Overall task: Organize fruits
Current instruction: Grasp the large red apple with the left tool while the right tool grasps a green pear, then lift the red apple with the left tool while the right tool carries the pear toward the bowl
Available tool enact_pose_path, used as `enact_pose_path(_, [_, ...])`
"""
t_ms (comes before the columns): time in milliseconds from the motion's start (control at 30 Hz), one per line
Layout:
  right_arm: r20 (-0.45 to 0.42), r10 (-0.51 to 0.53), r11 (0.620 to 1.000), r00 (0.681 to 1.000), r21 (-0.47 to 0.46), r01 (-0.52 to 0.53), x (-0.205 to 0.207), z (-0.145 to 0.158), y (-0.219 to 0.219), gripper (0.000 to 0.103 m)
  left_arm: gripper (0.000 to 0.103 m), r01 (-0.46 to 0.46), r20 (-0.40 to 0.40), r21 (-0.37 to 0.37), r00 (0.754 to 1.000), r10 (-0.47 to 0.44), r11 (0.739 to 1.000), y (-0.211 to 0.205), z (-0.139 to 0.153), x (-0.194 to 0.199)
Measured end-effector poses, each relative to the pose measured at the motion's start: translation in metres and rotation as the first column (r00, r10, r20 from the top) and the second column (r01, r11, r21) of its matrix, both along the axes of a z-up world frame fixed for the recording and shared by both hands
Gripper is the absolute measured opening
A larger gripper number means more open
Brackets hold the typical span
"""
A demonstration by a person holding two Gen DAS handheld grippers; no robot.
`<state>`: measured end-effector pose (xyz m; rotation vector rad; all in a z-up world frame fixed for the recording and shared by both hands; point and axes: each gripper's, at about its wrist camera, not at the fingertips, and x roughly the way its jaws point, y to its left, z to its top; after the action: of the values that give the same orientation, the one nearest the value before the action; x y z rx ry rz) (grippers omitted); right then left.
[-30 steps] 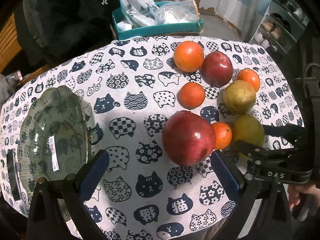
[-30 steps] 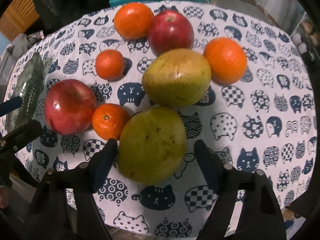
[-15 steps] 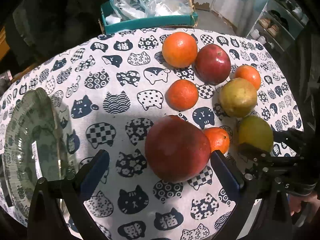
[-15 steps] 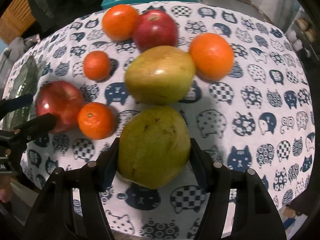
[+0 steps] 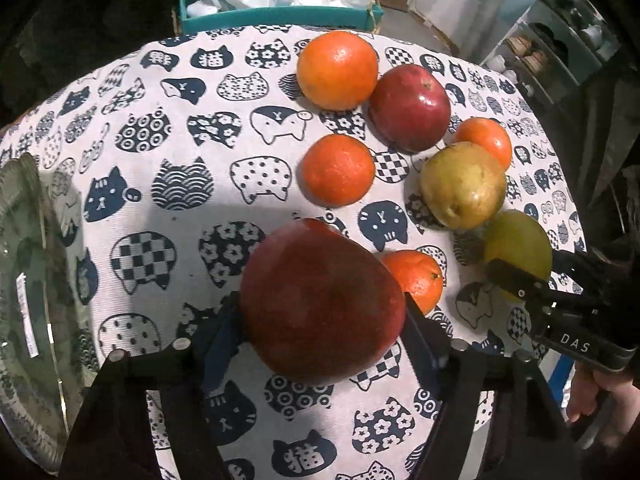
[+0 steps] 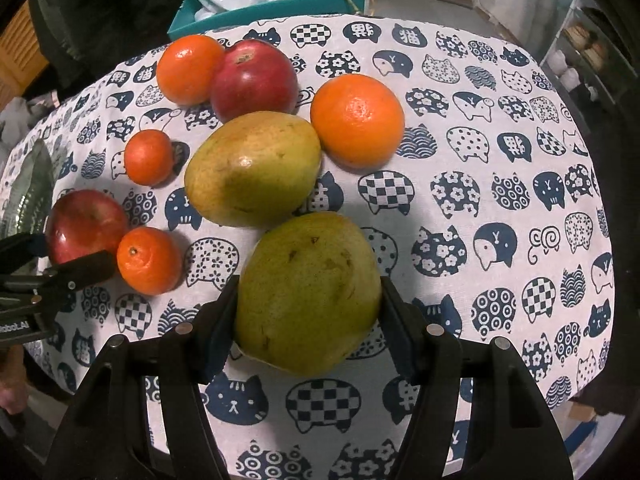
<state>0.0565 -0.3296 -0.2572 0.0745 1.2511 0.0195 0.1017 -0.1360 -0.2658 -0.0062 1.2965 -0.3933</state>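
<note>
2 red apples [image 5: 322,300], 2 green-yellow pears [image 6: 308,292], 4 oranges [image 6: 357,120] clustered together.

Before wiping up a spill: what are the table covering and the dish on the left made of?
Table covering: apparently woven cotton-like fabric, matte, printed with cats; visible weave. Dish: looks like clear greenish glass, glossy, see-through with bright rim glints; could be plastic.

Table, cat-print cloth [image 5: 180,208]: oranges [image 5: 337,70], apples [image 5: 410,108], pears [image 5: 462,190], glass dish [image 5: 24,300] at left.
</note>
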Motion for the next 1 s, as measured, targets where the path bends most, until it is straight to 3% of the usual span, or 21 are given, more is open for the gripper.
enact_pose_path(400, [0.082, 0.020, 0.999, 0.996, -0.045, -0.016, 0.001, 0.021, 0.014, 0.065, 0.075, -0.003, 0.083, 0.064, 0.997, -0.003, 0.998, 0.005, 0.011, -0.007])
enact_pose_path(733, [0.170, 0.036, 0.997, 0.985, -0.071, -0.024, -0.001, 0.052, 0.022, 0.065, 0.075, -0.064, 0.221, 0.106, 0.975, 0.039, 0.992, 0.020, 0.056, -0.017])
enact_pose_path(1000, [0.248, 0.055, 0.996, 0.967, -0.083, -0.035, -0.007, 0.081, 0.030, 0.065, 0.075, -0.095, 0.260, 0.082, 0.963, 0.070, 0.992, 0.033, 0.083, -0.026])
